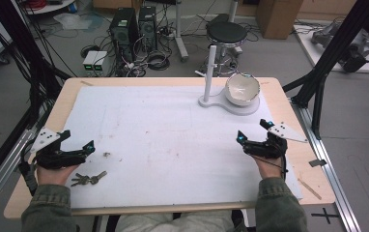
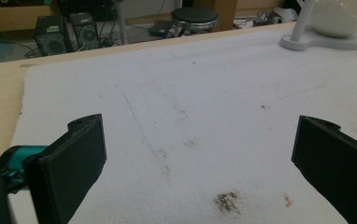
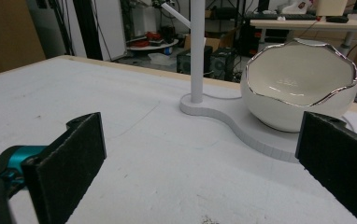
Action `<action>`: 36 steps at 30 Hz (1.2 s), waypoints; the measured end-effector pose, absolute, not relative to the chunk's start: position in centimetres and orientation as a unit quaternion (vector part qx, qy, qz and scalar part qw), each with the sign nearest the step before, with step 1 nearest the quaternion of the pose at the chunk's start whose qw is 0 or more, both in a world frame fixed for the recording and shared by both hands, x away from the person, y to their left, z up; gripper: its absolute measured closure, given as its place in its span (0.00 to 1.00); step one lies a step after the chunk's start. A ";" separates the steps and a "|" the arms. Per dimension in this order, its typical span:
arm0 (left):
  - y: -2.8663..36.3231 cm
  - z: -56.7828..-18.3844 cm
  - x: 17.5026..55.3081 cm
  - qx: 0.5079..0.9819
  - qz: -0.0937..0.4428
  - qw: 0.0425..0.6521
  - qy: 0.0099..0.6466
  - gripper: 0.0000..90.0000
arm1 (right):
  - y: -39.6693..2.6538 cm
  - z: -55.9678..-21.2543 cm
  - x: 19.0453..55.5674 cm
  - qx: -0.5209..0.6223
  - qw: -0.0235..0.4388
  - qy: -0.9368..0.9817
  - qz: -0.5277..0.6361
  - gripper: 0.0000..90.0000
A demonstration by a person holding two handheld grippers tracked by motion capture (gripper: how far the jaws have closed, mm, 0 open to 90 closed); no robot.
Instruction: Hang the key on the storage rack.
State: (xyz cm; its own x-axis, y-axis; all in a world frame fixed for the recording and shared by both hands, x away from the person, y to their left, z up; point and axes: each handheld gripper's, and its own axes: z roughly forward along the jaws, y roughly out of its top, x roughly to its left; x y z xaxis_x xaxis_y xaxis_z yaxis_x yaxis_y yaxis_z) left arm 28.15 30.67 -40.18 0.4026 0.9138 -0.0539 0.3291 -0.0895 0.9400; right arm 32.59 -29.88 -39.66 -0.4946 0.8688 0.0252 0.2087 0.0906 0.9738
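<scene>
Olive sleeves and black hand-held tongs, as I see them from my station.

I see both sleeves (image 1: 47, 205) in drab olive-green cloth, cuffs gathered at the wrists. The left tongs (image 1: 78, 141) and right tongs (image 1: 253, 130) are black, each topped by a grey three-cornered plate (image 1: 44, 138) with small dark screws and tipped with teal accents. In the gripper views I see flat, matt black rectangular jaws and a teal fitting (image 2: 18, 156) behind one. A black cable (image 1: 275, 166) loops at the right wrist.

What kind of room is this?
Probably a robotics lab or workshop: computer towers and tangled cables sit on the floor, and a person holds a left gripper and right gripper.
</scene>
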 end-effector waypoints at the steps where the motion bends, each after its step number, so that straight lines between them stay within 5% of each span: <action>1: 30.6 -40.1 28.2 0.680 0.294 0.491 0.458 0.04 | -29.8 -39.7 32.6 0.399 0.305 0.673 0.542 0.01; 36: 28.2 -41.0 29.0 0.780 0.196 0.414 0.426 0.04 | -29.3 -39.9 32.7 0.392 0.294 0.692 0.530 0.01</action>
